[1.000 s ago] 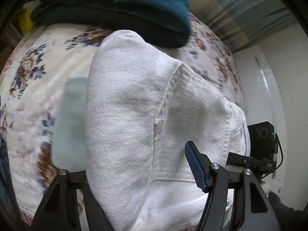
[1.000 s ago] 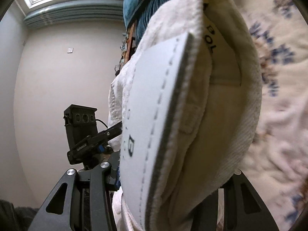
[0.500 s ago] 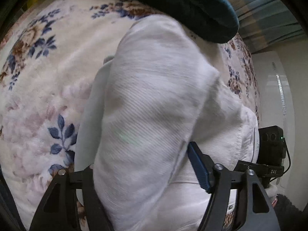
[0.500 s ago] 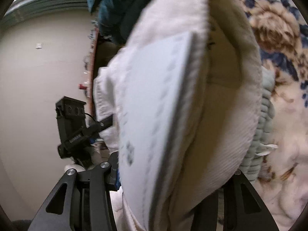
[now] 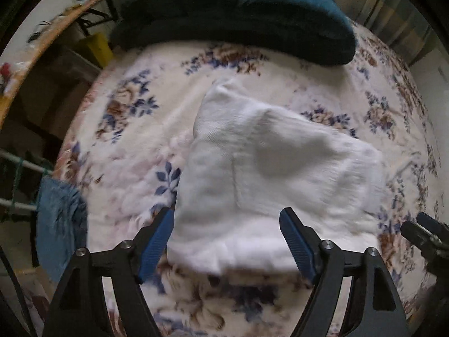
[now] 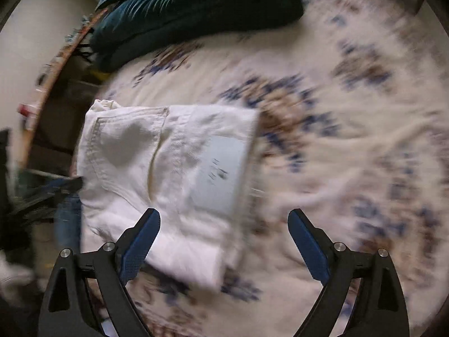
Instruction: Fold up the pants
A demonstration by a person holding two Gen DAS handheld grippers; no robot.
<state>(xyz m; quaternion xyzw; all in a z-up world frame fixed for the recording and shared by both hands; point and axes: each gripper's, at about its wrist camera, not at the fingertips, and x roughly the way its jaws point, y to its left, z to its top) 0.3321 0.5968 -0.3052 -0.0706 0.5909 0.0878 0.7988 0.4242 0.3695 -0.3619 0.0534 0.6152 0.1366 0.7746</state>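
Observation:
The white pants (image 5: 269, 174) lie folded in a compact bundle on the floral bedspread (image 5: 134, 129). My left gripper (image 5: 227, 236) hovers above their near edge, its jaws opening, pads off the cloth. In the right wrist view the pants (image 6: 157, 168) show a back pocket with a grey heart and a pale label patch (image 6: 221, 174). My right gripper (image 6: 224, 233) hangs over the bundle's near right corner, its jaws opening wide with nothing pressed between them. The right gripper's tip (image 5: 426, 233) shows at the right edge of the left wrist view.
A dark teal pillow (image 5: 241, 14) lies at the far end of the bed. A blue cloth (image 5: 59, 221) hangs off the bed's left side near a rail. A yellow box (image 5: 98, 45) and a curved wooden frame (image 5: 56, 31) stand beyond the bed's left edge.
Both grippers held the pants bundle aloft; now the bundle lies on the bedspread, released. Both grippers have opened, pulled back above it and tipped downward.

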